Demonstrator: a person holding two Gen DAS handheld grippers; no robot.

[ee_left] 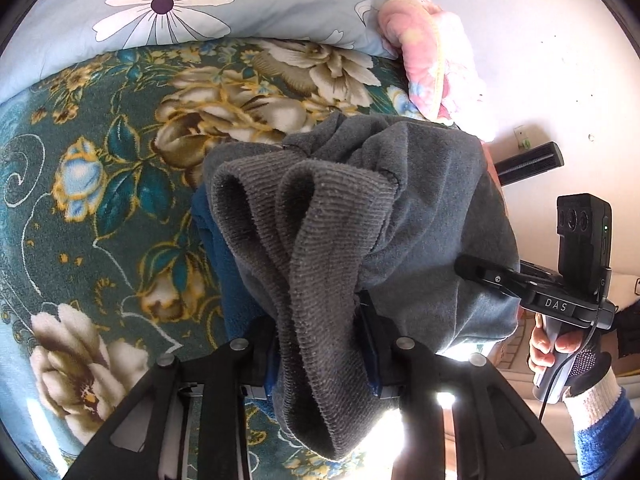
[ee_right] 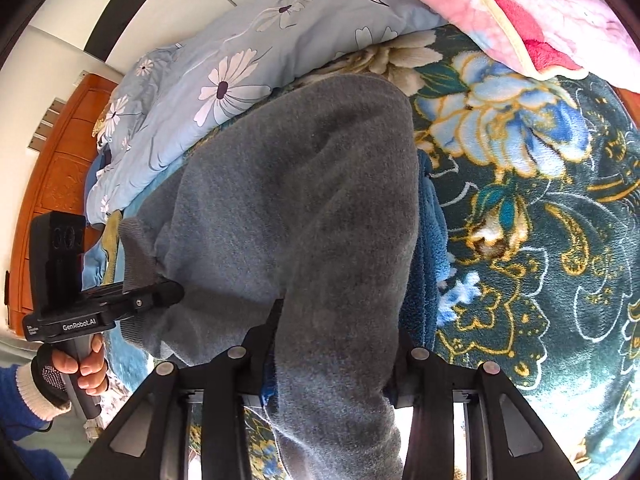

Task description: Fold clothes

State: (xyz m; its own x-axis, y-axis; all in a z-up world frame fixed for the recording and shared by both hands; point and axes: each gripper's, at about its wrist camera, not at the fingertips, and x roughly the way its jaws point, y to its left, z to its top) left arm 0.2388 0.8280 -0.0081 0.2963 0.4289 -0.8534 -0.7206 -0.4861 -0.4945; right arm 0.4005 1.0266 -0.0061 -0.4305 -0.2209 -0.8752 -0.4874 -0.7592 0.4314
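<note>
A grey fleece garment (ee_left: 420, 208) with ribbed cuffs (ee_left: 312, 240) hangs between both grippers above the bed. My left gripper (ee_left: 320, 320) is shut on the ribbed cuff end, which drapes over its fingers. It also shows in the right wrist view (ee_right: 160, 294), at the garment's left edge. My right gripper (ee_right: 336, 340) is shut on the grey garment (ee_right: 304, 184), which hides its fingertips. It also shows in the left wrist view (ee_left: 472, 268), biting the garment's right edge. A blue cloth (ee_right: 430, 240) lies under the garment.
A teal floral blanket (ee_left: 100, 200) covers the bed. A light blue flowered quilt (ee_left: 192, 4) and a pink blanket (ee_left: 436, 56) lie at its far side. A wooden headboard (ee_right: 60, 168) stands at the left in the right wrist view. A white wall (ee_left: 540, 40) is at right.
</note>
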